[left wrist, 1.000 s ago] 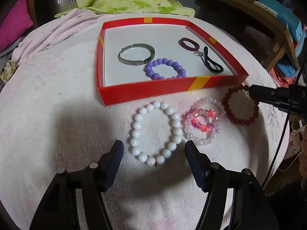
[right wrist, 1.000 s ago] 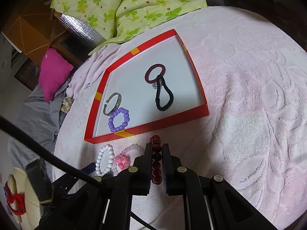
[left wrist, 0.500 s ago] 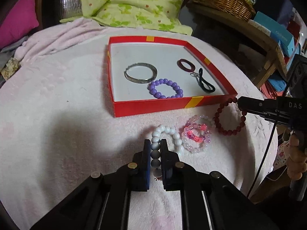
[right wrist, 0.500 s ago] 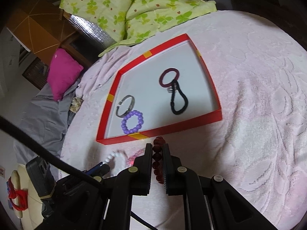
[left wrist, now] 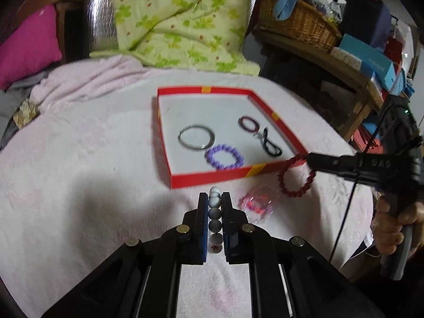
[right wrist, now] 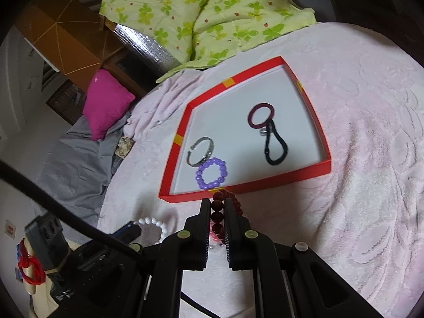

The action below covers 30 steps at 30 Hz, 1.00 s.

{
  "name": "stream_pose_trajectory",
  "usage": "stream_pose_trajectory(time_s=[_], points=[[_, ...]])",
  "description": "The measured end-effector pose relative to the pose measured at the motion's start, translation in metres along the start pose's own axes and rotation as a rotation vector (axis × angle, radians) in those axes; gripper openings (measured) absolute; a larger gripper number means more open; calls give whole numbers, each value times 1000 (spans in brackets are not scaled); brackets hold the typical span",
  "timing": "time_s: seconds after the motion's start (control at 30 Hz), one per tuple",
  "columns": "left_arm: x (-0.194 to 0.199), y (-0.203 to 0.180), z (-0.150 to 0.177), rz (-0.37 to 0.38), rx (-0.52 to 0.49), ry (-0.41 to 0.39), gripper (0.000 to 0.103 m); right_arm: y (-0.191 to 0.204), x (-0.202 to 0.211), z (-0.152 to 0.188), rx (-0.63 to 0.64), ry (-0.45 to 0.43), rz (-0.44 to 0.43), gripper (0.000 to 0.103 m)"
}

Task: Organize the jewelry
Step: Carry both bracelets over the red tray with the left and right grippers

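White round beads of a bracelet (left wrist: 214, 206) sit clamped in the left gripper (left wrist: 214, 206), lifted near the shallow red cardboard tray (left wrist: 212, 179). Closed right gripper (right wrist: 217, 212) fingers hold a dark red beaded bracelet (right wrist: 220, 206) at the tray's front wall. Both are mid-carry; next, I judge, each must clear the wall and release inside.

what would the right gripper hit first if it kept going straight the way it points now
Probably the near wall of the red tray, just ahead of the right gripper, which holds the dark red bead bracelet; depth is unclear, so it might pass over.
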<state>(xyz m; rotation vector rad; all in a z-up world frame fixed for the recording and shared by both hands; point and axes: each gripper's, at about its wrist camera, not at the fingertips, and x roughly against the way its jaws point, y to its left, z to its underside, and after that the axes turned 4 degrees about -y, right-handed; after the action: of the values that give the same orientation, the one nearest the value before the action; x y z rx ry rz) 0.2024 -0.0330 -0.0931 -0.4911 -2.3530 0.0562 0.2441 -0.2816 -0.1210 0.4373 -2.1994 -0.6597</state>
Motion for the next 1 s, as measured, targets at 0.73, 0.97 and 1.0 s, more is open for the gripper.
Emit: stream_pose_trajectory(time_s=[0.73, 0.97, 1.0], points=[[-7, -16, -89, -6, -173, -53, 10, 4, 8, -30, -75, -207, -130, 11], [-38, 1, -124, -18, -157, -39, 10, 2, -25, -61, -88, -230, -131, 11], [-45, 4, -128, -19, -150, -35, 10, 0, -32, -67, -102, -226, -136, 11]])
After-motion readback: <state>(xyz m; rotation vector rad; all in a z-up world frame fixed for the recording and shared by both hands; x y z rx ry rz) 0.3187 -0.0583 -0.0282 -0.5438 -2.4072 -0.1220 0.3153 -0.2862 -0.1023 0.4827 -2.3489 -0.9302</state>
